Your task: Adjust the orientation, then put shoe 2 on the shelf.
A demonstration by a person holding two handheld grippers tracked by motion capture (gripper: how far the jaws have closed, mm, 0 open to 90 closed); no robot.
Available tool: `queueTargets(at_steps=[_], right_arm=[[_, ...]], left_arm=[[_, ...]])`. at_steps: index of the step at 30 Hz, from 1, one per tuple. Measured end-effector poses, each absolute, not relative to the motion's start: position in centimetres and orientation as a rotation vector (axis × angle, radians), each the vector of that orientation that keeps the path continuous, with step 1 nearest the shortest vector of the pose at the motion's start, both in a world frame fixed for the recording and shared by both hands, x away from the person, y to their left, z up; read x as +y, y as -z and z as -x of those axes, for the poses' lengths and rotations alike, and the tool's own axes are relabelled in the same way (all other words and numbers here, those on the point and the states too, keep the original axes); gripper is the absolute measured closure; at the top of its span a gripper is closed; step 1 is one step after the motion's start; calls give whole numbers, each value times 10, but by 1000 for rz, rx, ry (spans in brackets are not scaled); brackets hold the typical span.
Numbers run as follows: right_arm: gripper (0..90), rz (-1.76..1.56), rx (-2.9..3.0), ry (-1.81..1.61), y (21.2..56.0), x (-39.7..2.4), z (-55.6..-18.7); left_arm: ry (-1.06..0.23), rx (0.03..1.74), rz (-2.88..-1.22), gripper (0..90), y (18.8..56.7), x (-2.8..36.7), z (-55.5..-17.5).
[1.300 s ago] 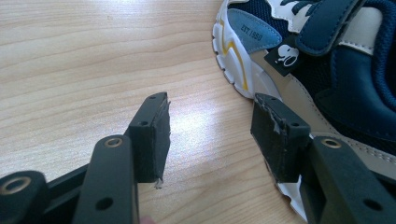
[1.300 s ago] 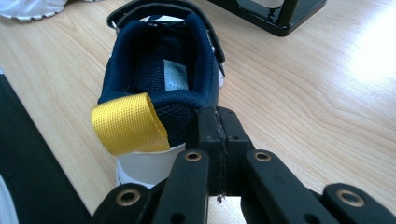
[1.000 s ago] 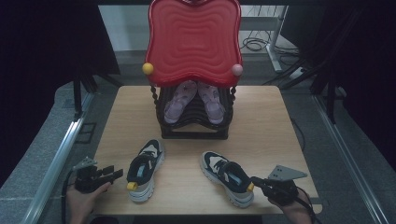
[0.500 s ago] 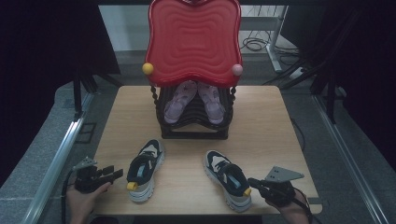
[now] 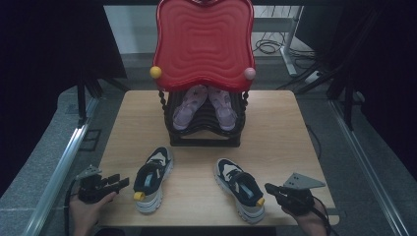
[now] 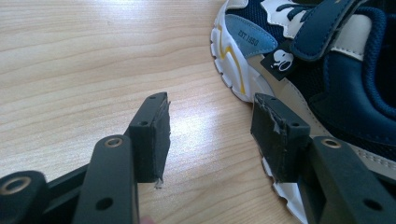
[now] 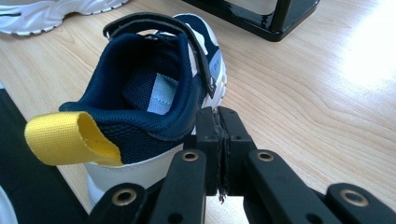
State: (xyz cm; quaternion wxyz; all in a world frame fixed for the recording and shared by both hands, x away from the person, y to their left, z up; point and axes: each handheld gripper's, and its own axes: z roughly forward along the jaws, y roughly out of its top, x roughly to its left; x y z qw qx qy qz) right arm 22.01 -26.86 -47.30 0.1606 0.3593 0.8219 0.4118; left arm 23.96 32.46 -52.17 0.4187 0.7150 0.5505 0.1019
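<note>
Two navy and white sneakers with yellow heel loops lie on the wooden table (image 5: 280, 128). My left gripper (image 5: 123, 182) rests at the table's left front corner, beside the heel of the left sneaker (image 5: 153, 178). Its jaws stand open (image 6: 210, 121) over bare wood, with that sneaker's (image 6: 327, 70) side just off the right pad. My right gripper (image 5: 268, 188) sits at the heel of the right sneaker (image 5: 241, 189). Its pads are shut together (image 7: 218, 121) with nothing between them, right next to this sneaker's (image 7: 154, 88) padded collar and yellow loop (image 7: 65, 137).
A black shoe rack (image 5: 204, 137) stands at the back middle of the table, holding a pair of pink shoes (image 5: 189, 105) under a red wavy panel (image 5: 204, 44). The rack's base (image 7: 261, 14) shows beyond the right sneaker. Bare wood lies between the sneakers.
</note>
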Motion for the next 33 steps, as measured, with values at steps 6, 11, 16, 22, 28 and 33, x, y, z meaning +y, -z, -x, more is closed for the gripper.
queueTargets(at_steps=[6,11,16,22,28,33], right_arm=[[883,-1030,2345,-1176,473,-268,-221],[880,-1038,2338,-1177,473,-270,-224],[852,-1066,2315,-1215,473,-272,-228],[774,-1094,2297,-1241,471,-274,-233],[654,-1097,2262,-1247,467,-275,-234],[580,-1115,2229,-1268,464,-276,-236]], left_arm=[[-255,1371,-1774,474,519,324,-239],[-250,1347,-1750,473,514,323,-236],[-244,1321,-1718,474,508,320,-230],[-250,1279,-1692,474,496,315,-223],[-237,1236,-1717,473,485,305,-226],[-227,1205,-1753,474,478,295,-235]])
